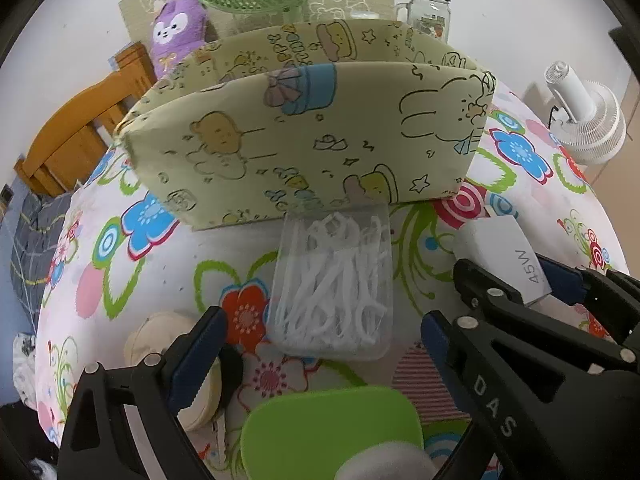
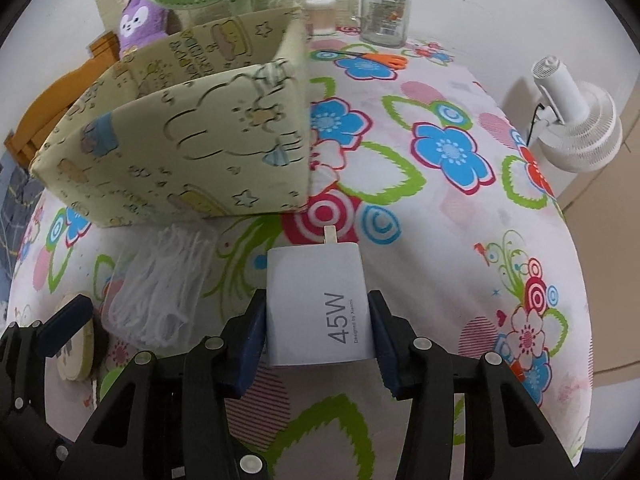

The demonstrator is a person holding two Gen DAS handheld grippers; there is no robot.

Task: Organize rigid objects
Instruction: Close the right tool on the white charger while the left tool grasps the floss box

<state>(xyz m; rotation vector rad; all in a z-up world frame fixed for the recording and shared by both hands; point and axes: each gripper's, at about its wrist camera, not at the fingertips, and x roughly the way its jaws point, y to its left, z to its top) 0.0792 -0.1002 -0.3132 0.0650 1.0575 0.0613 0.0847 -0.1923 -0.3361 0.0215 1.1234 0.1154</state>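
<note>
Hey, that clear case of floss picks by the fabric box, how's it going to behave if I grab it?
The clear case of floss picks looks like thin, smooth plastic, so it may flex or slip under a tight squeeze. It is probably light, since only small picks fill it. Lying flat on the floral tablecloth, it should slide rather than roll.

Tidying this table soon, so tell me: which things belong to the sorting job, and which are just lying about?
Job:
charger, held by right gripper
floss pick box
fabric bin
green lid

Lying about:
glass jar
scissors
white fan
plush toy
</note>
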